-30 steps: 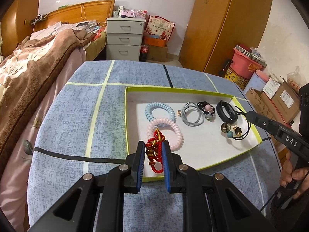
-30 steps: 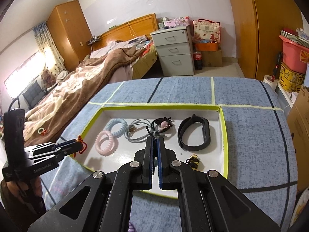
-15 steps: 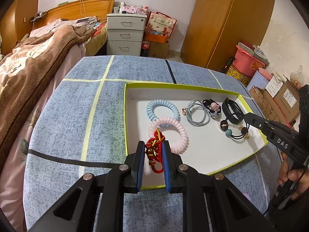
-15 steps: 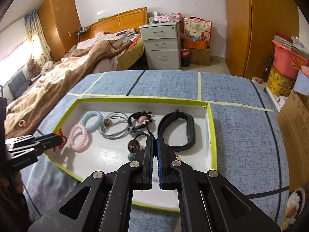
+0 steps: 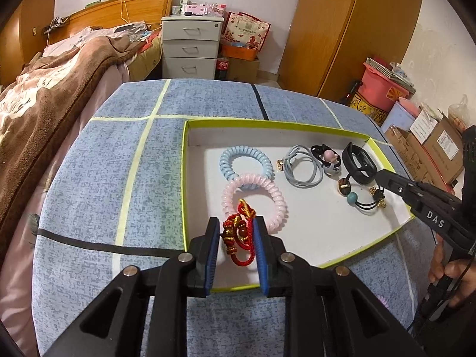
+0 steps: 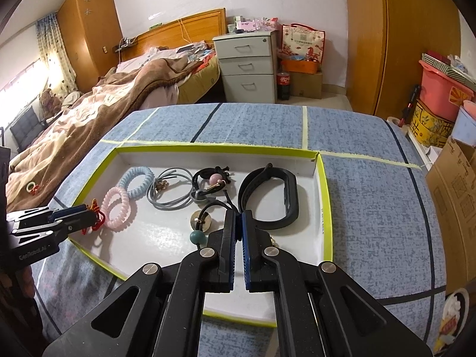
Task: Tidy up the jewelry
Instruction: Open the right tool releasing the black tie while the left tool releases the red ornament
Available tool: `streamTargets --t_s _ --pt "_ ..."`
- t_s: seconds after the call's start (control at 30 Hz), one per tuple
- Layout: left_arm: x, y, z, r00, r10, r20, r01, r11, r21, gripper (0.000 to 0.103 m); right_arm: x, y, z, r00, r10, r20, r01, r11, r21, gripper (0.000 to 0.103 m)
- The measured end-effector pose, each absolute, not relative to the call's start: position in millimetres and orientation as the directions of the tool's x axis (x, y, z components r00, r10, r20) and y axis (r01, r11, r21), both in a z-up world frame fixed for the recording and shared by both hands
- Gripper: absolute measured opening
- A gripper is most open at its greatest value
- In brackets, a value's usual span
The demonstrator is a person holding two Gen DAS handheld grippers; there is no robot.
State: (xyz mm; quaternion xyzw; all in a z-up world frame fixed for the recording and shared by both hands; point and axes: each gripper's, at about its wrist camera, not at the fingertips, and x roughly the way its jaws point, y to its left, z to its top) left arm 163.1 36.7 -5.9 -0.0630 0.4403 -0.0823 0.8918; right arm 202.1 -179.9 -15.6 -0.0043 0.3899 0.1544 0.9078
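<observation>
My left gripper [image 5: 237,223] is shut on a red and gold knotted cord bracelet [image 5: 238,235], held over the near left corner of the white tray with a lime rim [image 5: 186,178]. It also shows in the right wrist view [image 6: 94,214]. In the tray lie a pink coil band [image 5: 255,199], a blue coil band [image 5: 245,163], a grey hair tie [image 5: 303,169], a black tie with a pink bead [image 5: 325,156], a black wristband [image 5: 358,163] and a black tie with a teal bead [image 5: 352,197]. My right gripper [image 6: 239,215] is shut over the tray, on the black cord of the teal-bead tie [image 6: 198,236].
The tray sits on a blue cloth-covered table [image 5: 98,178] marked with yellow and black tape lines. A bed with a brown blanket [image 5: 38,98] lies to the left. Cardboard boxes [image 5: 428,145] stand by the table's right edge.
My left gripper has moved forward with the red bracelet, further over the tray's near corner. My right gripper has come closer to the teal-bead tie by the black wristband.
</observation>
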Motion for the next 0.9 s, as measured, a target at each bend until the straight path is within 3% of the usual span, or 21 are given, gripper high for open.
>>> streamTargets --t_s 0.23,0.33,0.63,0.73,0.77,0.8,0.9 --pt "162.6 34.7 -6.7 0.597 -0.214 -0.773 0.103 0.976 -0.191 0.033 202.4 -181.2 -15.6 0.65 0.263 -0.713 -0.275 0.956 0.101 0.005" --pt "161.4 34.4 -7.0 0.597 -0.218 -0.772 0.106 0.975 -0.194 0.035 201.8 -181.5 -14.8 0.653 0.263 -0.71 -0.276 0.956 0.1 0.012" --pt "155.5 34.5 -3.9 0.606 -0.226 -0.762 0.108 0.973 -0.203 0.042 197.9 -181.7 -13.1 0.658 0.254 -0.709 -0.271 0.958 0.093 0.015" --pt "152.0 34.5 -0.7 0.614 -0.223 -0.757 0.108 0.974 -0.2 0.044 192.4 -182.7 -10.8 0.661 0.263 -0.702 -0.275 0.956 0.099 0.023" --pt "149.9 34.5 0.9 0.619 -0.223 -0.753 0.108 0.974 -0.199 0.045 190.8 -182.8 -9.8 0.663 0.266 -0.7 -0.277 0.956 0.101 0.035" --pt "147.8 34.8 2.4 0.623 -0.225 -0.749 0.109 0.973 -0.202 0.045 188.0 -183.3 -8.0 0.665 0.273 -0.695 -0.282 0.954 0.105 0.039" --pt "141.2 34.4 7.4 0.635 -0.231 -0.737 0.113 0.972 -0.207 0.045 181.3 -183.7 -4.6 0.67 0.281 -0.687 -0.289 0.951 0.108 0.039"
